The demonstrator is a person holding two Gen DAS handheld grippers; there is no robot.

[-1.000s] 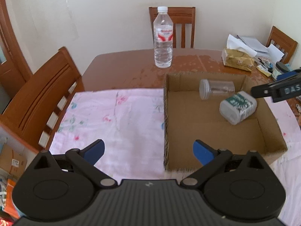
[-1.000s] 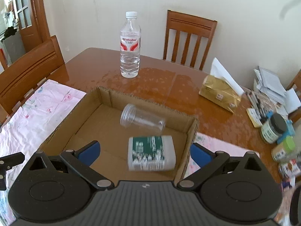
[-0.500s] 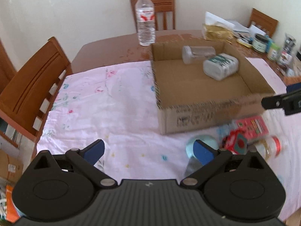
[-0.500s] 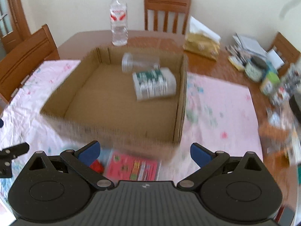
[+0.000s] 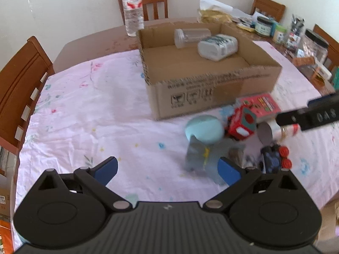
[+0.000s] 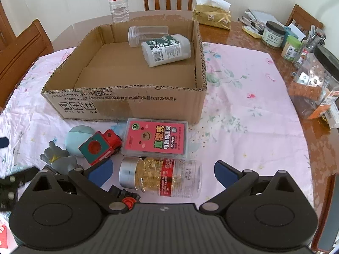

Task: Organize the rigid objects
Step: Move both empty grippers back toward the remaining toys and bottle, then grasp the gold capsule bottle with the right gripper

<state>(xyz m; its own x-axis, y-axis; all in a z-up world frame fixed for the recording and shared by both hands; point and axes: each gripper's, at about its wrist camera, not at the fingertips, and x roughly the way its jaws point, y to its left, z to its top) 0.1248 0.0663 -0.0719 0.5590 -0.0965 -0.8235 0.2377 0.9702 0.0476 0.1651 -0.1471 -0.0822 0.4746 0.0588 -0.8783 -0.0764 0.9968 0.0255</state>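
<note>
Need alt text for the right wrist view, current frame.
The open right gripper hovers over a capsule bottle lying on a pink cloth, beside a pink case and toys. Behind them, a cardboard box holds a white bottle and a clear jar.

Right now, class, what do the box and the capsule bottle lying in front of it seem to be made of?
Box: corrugated cardboard, matte brown; fluted wavy edges show along its cut rim. Capsule bottle: likely clear glossy plastic, since the golden capsules show through; its cap looks like brushed silver metal or metallised plastic.

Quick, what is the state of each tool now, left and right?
Left tool: open, holding nothing.
Right tool: open, holding nothing; the capsule bottle lies between its fingers.
</note>
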